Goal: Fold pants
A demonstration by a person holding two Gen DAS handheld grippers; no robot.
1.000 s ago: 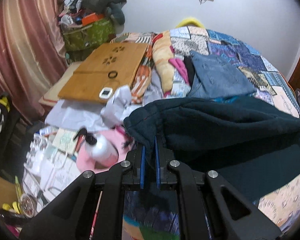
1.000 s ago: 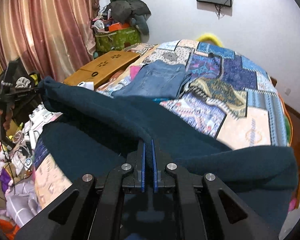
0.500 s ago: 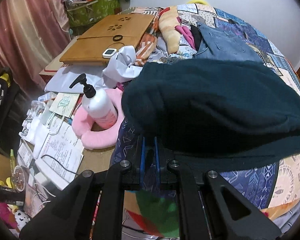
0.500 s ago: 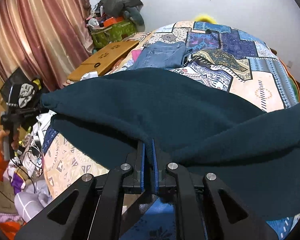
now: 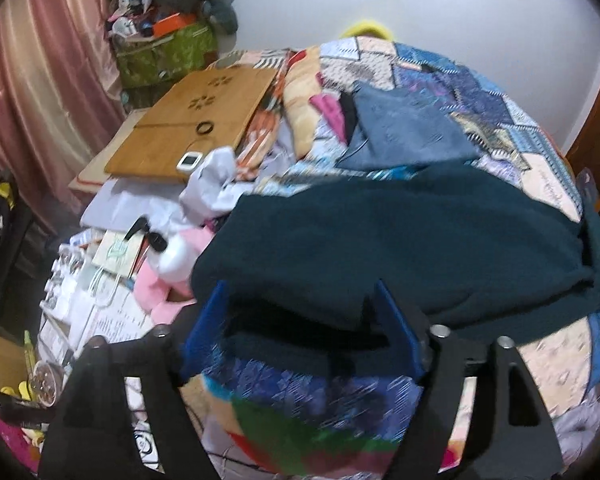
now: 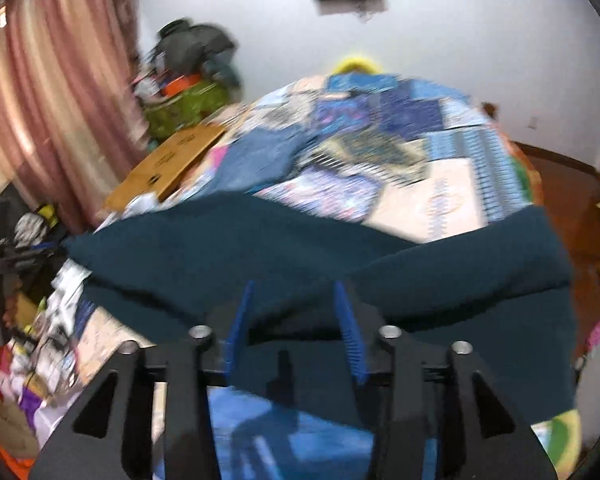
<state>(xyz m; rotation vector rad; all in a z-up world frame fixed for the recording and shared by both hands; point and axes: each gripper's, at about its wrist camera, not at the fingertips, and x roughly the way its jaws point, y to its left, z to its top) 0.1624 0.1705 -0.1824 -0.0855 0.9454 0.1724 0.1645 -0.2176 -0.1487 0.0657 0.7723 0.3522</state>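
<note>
The dark teal fleece pants (image 5: 400, 240) lie folded across the near part of the patchwork bed; they also show in the right wrist view (image 6: 300, 264). My left gripper (image 5: 300, 308) is open, its blue pads spread on either side of the pants' near left edge. My right gripper (image 6: 295, 312) is open too, with the near edge of the pants lying between its blue pads. Both views are blurred.
Folded blue jeans (image 5: 404, 132) lie farther back on the patchwork quilt (image 5: 500, 120). A wooden lap desk (image 5: 195, 120), a pump bottle (image 5: 171, 256), a pink cushion and papers crowd the left side. Pink curtains (image 6: 47, 112) hang at left.
Both grippers were shut on the pants and have opened, letting the folded pants down on the bed. Both have pulled back slightly.
</note>
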